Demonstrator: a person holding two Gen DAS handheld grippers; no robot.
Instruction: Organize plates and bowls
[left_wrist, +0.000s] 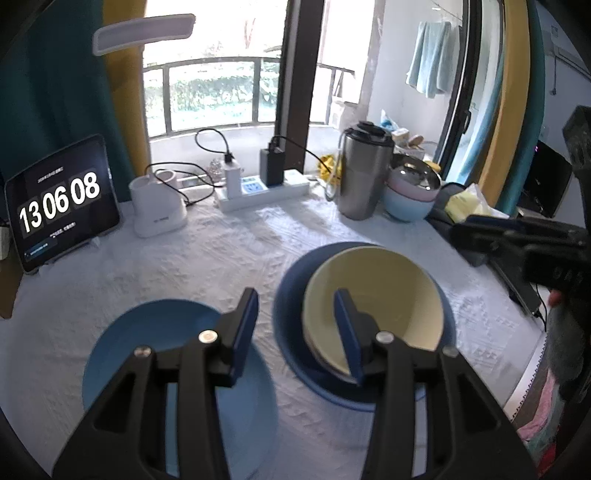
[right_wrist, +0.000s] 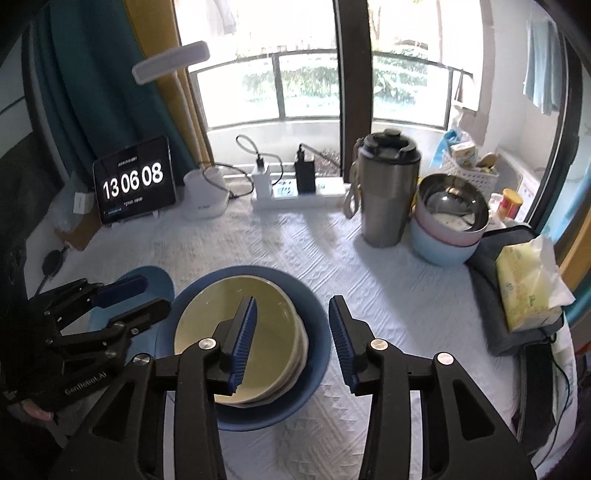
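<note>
The cream bowl (right_wrist: 240, 343) sits nested on other cream dishes inside the dark blue plate (right_wrist: 314, 321), low in the middle of the right wrist view. My right gripper (right_wrist: 291, 339) hangs over it, fingers released, one blue pad above the bowl, the other above the white worktop (right_wrist: 406, 280). My left gripper (left_wrist: 295, 328) is released too, holding nothing, between that stack and the light blue plate (left_wrist: 155, 332) at lower left.
</note>
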